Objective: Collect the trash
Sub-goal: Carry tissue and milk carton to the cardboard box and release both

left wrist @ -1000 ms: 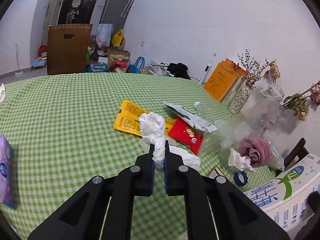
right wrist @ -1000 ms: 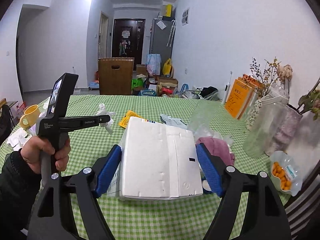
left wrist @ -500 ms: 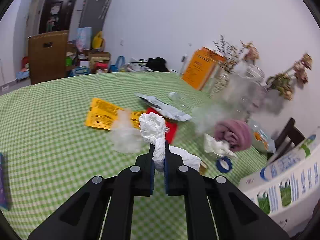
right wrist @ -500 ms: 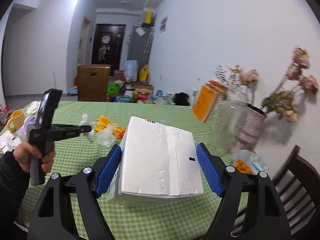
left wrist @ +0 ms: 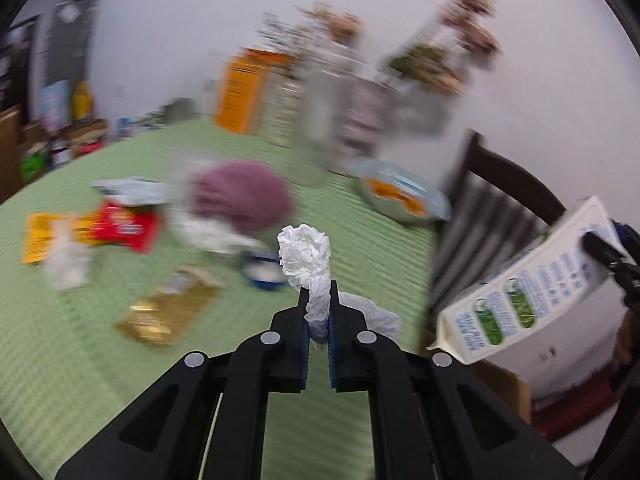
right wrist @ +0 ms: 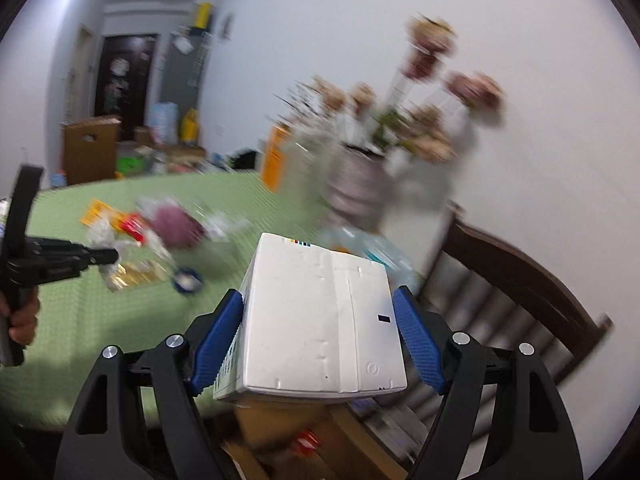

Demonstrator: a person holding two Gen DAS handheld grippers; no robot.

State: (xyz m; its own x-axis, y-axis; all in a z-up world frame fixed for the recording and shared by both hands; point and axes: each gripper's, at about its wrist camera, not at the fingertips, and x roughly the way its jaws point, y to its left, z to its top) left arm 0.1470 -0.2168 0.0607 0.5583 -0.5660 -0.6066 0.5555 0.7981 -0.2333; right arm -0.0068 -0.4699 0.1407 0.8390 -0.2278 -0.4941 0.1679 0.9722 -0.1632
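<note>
**Two grippers, one piece of trash in each**

The left gripper [left wrist: 319,300] is pinched nearly closed on one crumpled white tissue [left wrist: 306,250] above the green table [left wrist: 100,360]. The right gripper [right wrist: 320,320], jaws wide, clamps one white carton [right wrist: 320,320] at the table's edge, beside one dark chair [right wrist: 520,280].

Table ahead of you, chair at its right end

Your left tool [left wrist: 318,312] pinches a crumpled tissue [left wrist: 306,252] above the table [left wrist: 80,360], with wrappers [left wrist: 120,224] and a bundled cloth [left wrist: 240,196] lying beyond it. To its right, your right tool [right wrist: 320,320] grips a carton [right wrist: 320,320] by its sides, past the table's edge and just left of the chair [right wrist: 520,280]. The vases [right wrist: 356,184] stand at the table's far side by the wall.
</note>
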